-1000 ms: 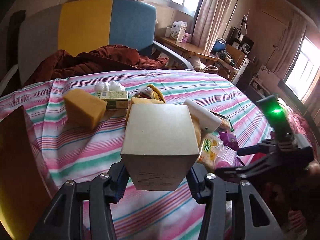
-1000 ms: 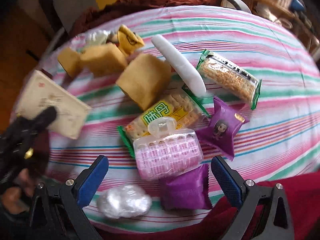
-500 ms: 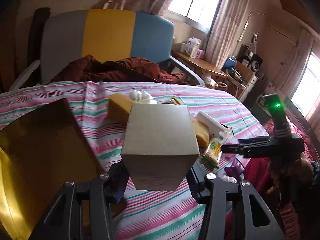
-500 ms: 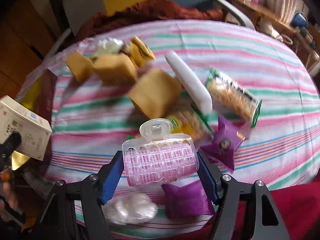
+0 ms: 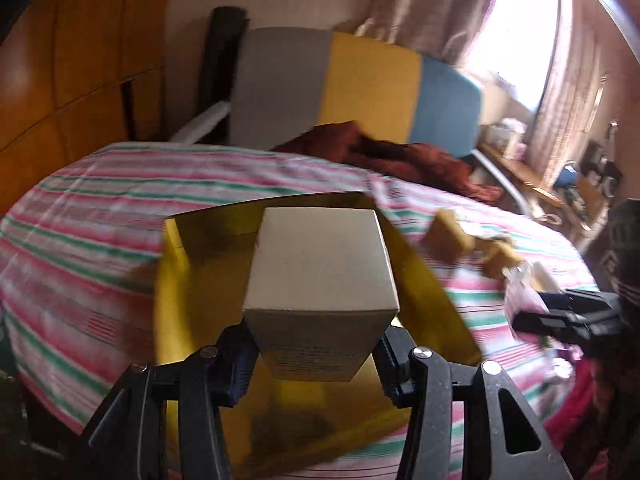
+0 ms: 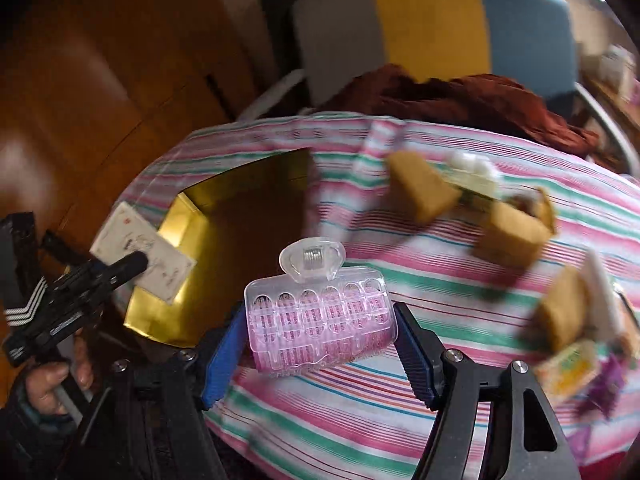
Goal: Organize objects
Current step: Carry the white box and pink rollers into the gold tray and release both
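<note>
My left gripper (image 5: pixel 316 364) is shut on a pale cardboard box (image 5: pixel 320 280), held over an open box lined in gold (image 5: pixel 192 304) at the left end of the striped bed. In the right wrist view the same left gripper (image 6: pixel 136 262) holds that white box (image 6: pixel 140 248) above the gold box (image 6: pixel 180 312). My right gripper (image 6: pixel 320 356) is shut on a clear case of pink hair rollers (image 6: pixel 320 320), lifted off the bedcover to the right of the gold box.
Tan sponge-like blocks (image 6: pixel 420 192), a white stick (image 6: pixel 600 300), snack packs (image 6: pixel 572 368) and purple sachets lie scattered at the right of the striped bedcover (image 6: pixel 360 412). A red blanket (image 5: pixel 400 156) and a grey, yellow and blue chair (image 5: pixel 352 88) stand behind. Wooden cabinets (image 6: pixel 80 80) fill the left.
The right gripper closed on the pink roller case and lifted it leftwards. The left gripper carried the pale box left, from over the scattered items to above the gold box.
</note>
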